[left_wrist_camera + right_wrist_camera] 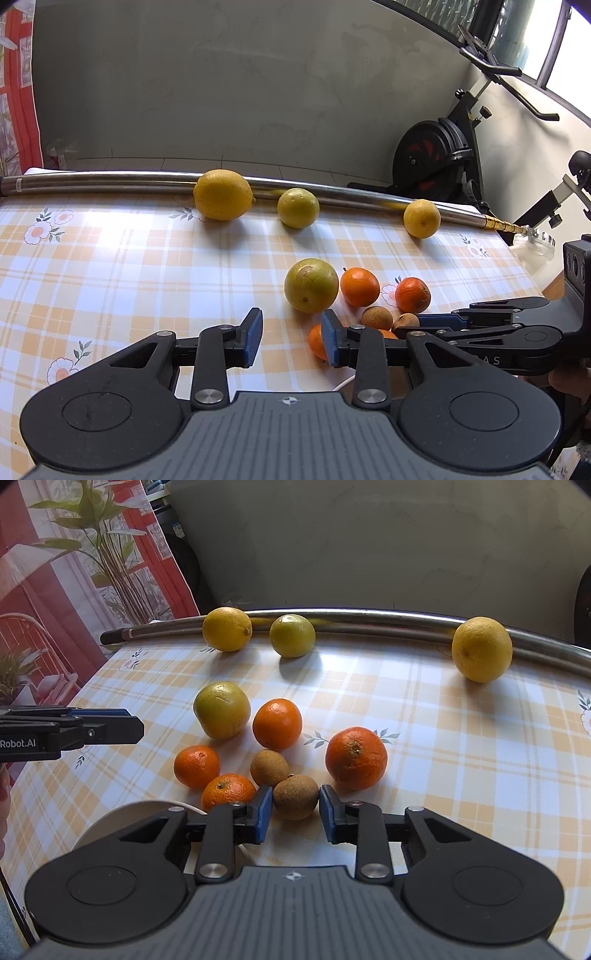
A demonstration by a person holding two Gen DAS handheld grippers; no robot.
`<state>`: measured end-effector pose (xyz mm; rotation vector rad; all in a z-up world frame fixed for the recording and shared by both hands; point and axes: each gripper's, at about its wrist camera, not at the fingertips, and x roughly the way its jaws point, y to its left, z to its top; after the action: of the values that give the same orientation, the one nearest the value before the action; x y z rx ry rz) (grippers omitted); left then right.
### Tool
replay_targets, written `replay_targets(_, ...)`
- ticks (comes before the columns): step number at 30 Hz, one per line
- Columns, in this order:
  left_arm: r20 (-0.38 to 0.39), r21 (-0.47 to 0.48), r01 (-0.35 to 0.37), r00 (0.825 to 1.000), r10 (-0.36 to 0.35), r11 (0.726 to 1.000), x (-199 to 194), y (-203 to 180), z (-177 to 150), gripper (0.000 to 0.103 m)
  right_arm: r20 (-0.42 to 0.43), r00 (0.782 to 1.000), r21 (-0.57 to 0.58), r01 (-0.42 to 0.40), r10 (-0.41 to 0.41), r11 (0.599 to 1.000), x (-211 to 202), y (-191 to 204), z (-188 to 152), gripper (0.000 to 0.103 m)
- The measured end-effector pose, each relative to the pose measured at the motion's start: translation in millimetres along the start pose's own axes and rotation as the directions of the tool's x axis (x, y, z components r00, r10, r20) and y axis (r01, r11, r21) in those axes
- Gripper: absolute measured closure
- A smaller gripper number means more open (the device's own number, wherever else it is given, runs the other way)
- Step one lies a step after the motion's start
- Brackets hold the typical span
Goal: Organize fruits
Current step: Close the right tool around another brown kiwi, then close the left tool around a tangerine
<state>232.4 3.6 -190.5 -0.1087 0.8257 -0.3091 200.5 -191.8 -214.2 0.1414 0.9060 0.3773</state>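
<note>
My right gripper (295, 814) is shut on a small brown fruit (295, 797), one blue pad pressing each side of it. A second brown fruit (269, 767) lies just behind. Several mandarins surround them, the largest (356, 757) to the right, beside a yellow-green citrus (221, 709). Three lemons (227, 628) (291, 636) (482, 649) rest along the far edge. My left gripper (291, 341) stands open over bare cloth, left of the pile, with one mandarin (316, 341) half hidden behind its right finger. The right gripper (436, 321) reaches in from the right.
A steel pipe (110, 181) lies along the checked tablecloth's (129, 277) far edge. A white plate (110, 823) shows under my right gripper's left side. An exercise bike (436, 155) stands beyond the table's right corner, and a red printed curtain (55, 590) hangs on the left.
</note>
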Motion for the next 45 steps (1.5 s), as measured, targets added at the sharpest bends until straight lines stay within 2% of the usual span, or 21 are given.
replay_targets(5,-0.023,-0.023,0.018,1.0,-0.019,1.0,8,-3,-1,0.066,0.011,1.0,0.013,0.004,-0.004,1.0,-3,-4,-2,0.073)
replay_targets(10,-0.057,-0.11,0.064,0.996,-0.07,0.992,24,-1,-1,0.066,0.017,1.0,0.023,0.006,-0.006,1.0,-10,-10,-8,0.073)
replay_targets(20,-0.094,-0.211,0.082,0.99,-0.103,0.974,50,-3,-5,0.066,0.022,1.0,0.031,0.008,-0.009,0.999,-20,-18,-16,0.073)
replay_targets(30,-0.089,-0.208,0.082,0.991,-0.102,0.975,58,-7,-6,0.066,0.024,1.0,0.036,0.002,-0.003,0.999,-21,-20,-18,0.073)
replay_targets(37,-0.081,-0.156,0.08,0.992,-0.094,0.984,53,-11,-10,0.067,0.033,0.999,0.044,0.006,-0.007,0.999,-25,-20,-20,0.073)
replay_targets(45,-0.021,-0.103,0.113,0.993,-0.116,0.988,22,-11,-7,0.067,0.046,0.999,0.039,0.002,-0.004,0.999,-39,-17,-23,0.073)
